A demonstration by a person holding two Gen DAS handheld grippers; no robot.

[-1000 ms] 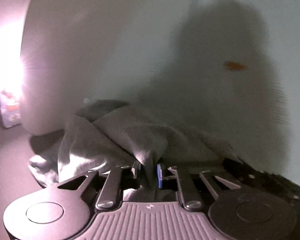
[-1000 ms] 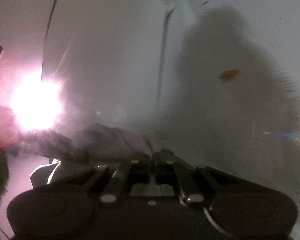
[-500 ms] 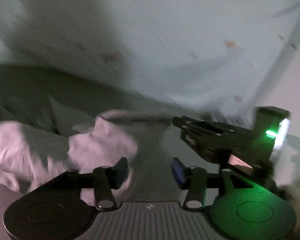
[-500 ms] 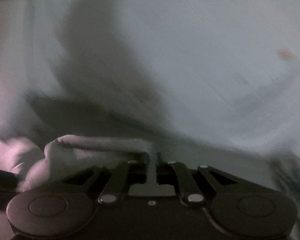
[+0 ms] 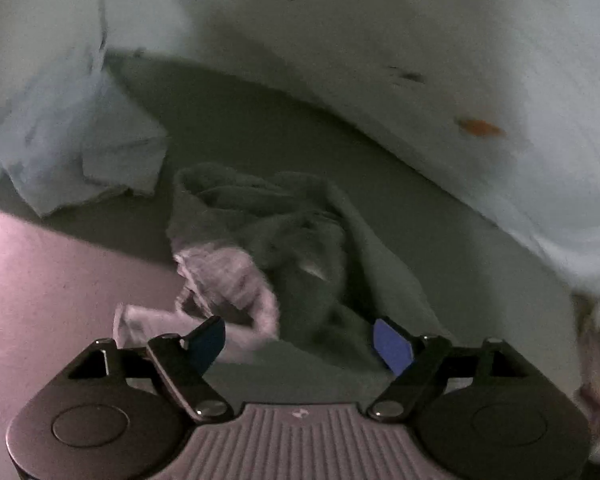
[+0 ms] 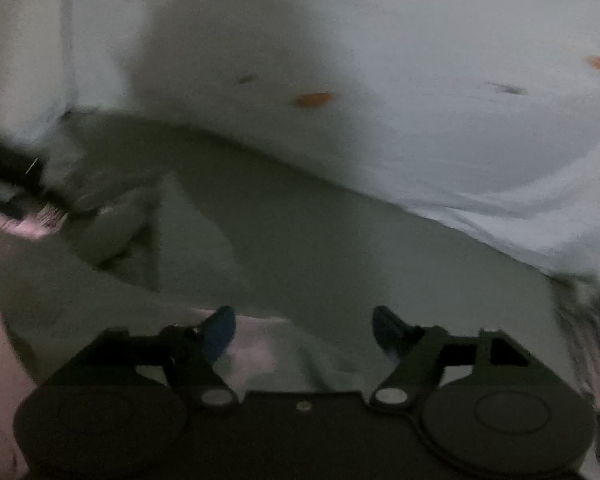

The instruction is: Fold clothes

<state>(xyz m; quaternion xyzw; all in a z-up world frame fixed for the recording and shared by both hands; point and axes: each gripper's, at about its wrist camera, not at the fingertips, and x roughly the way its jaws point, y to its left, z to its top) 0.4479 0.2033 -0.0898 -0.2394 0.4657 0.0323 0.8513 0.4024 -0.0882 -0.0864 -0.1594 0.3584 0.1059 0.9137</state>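
Observation:
A crumpled grey garment (image 5: pixel 292 248) lies in a heap on the dim surface, one pale fold lit at its near left. My left gripper (image 5: pixel 300 344) hovers just in front of the heap. Its jaws are opening, and its blue pads (image 5: pixel 392 346) stand wide apart and press on nothing. In the right wrist view the same garment (image 6: pixel 116 220) shows blurred at the far left. My right gripper (image 6: pixel 302 330) has its jaws opening too. A pale edge of cloth (image 6: pixel 260 344) lies under its fingers, ungripped.
A light blue cloth (image 5: pixel 112 160) lies crumpled at the back left. A white wall or sheet with an orange spot (image 5: pixel 480 127) curves behind the surface (image 6: pixel 320 240). A dark blurred object (image 6: pixel 4 184) sits at the left edge of the right wrist view.
Both grippers were shut on the grey garment and have since opened and let it go. The garment has dropped into a heap, and both views have tipped downward.

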